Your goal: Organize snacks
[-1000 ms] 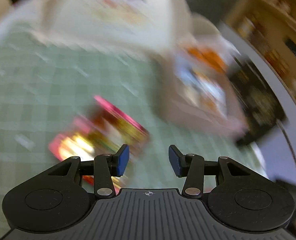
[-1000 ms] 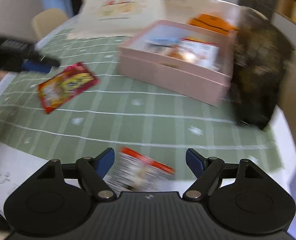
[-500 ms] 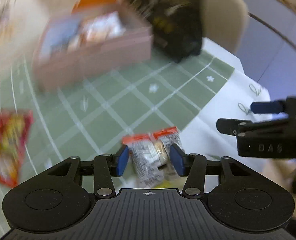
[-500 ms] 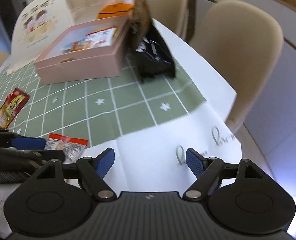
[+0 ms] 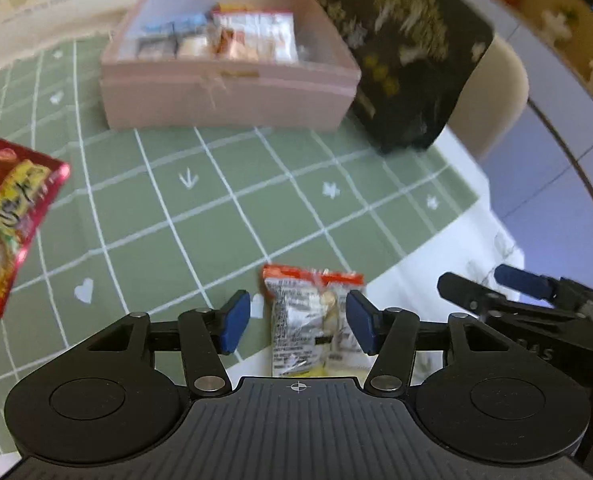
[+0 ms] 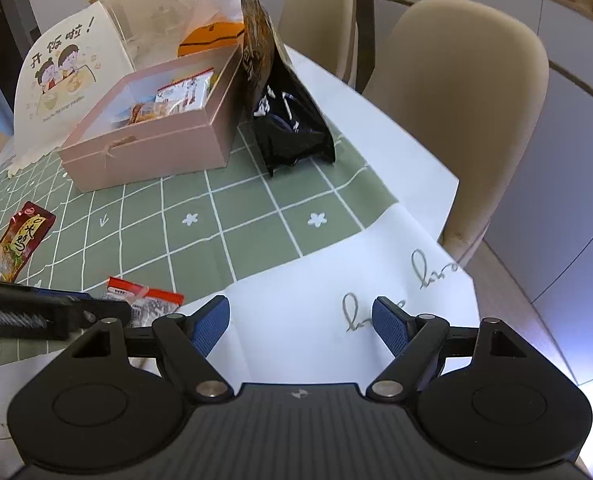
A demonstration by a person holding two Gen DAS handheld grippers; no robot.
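A: What writing can you make out?

B: The cream card (image 6: 62, 80) behind your pink box (image 6: 156, 140) carries big Chinese characters, 开饭啦!, above a cartoon of two children. The line of small print under it is too fine to read. The red packet (image 6: 16, 246) on the green checked cloth (image 6: 256, 216) has yellow characters I can't read for sure. The white edge of the cloth carries grey handwriting near your right gripper (image 6: 300, 324), not legible.

A: And my grippers?

B: Your left gripper (image 5: 298, 322) is opening, its blue pads either side of the small red-topped snack packet (image 5: 314, 316). The left pad stands clear of it. The right pad is at the packet's edge, and I can't tell if it touches. The packet lies at the cloth's near border, well apart from the box. Your right gripper is spread wide over bare white cloth with nothing between the pads.

A: What changed?

B: A second ago your left gripper was over the red packet and less open. The small packet then lay under your right gripper.
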